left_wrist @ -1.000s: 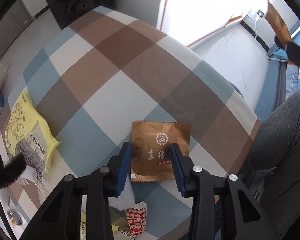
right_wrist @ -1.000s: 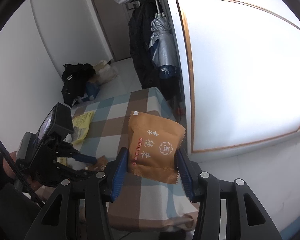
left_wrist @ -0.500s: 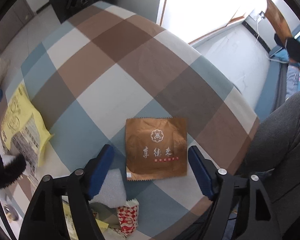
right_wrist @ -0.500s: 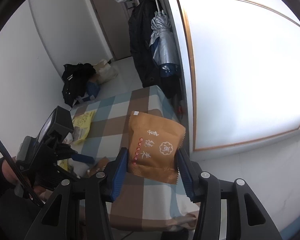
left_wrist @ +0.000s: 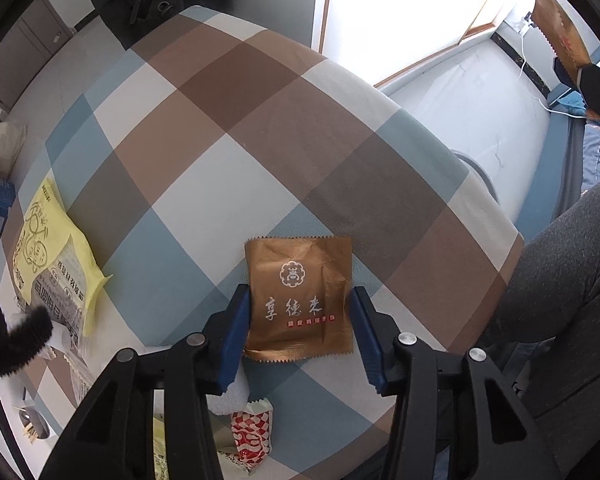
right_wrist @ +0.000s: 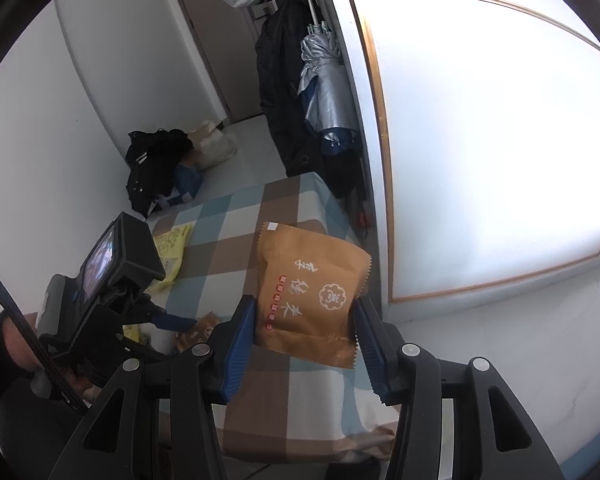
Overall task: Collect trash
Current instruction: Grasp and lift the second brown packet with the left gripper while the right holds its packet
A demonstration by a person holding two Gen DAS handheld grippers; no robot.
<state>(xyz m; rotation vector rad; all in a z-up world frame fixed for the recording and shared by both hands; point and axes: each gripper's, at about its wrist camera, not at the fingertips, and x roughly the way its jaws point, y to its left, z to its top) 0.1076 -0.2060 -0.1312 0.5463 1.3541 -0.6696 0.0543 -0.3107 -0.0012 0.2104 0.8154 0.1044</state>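
My left hand-held gripper (left_wrist: 299, 322) has its blue pads pressed against both side edges of the flat brown wrapper (left_wrist: 299, 298) lying on the checked bench (left_wrist: 236, 128), so I judge this the pickup step. My right hand-held gripper (right_wrist: 305, 334) clamps a puffier brown packet (right_wrist: 310, 292) aloft. Next I'd lift cleanly; the yellow packet (left_wrist: 48, 256) farther left waits

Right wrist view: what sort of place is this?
Probably a small lived-in room at home: a checked blue-brown-white tablecloth, dark coats and a folded silver umbrella hanging beside a door, bags on the floor.
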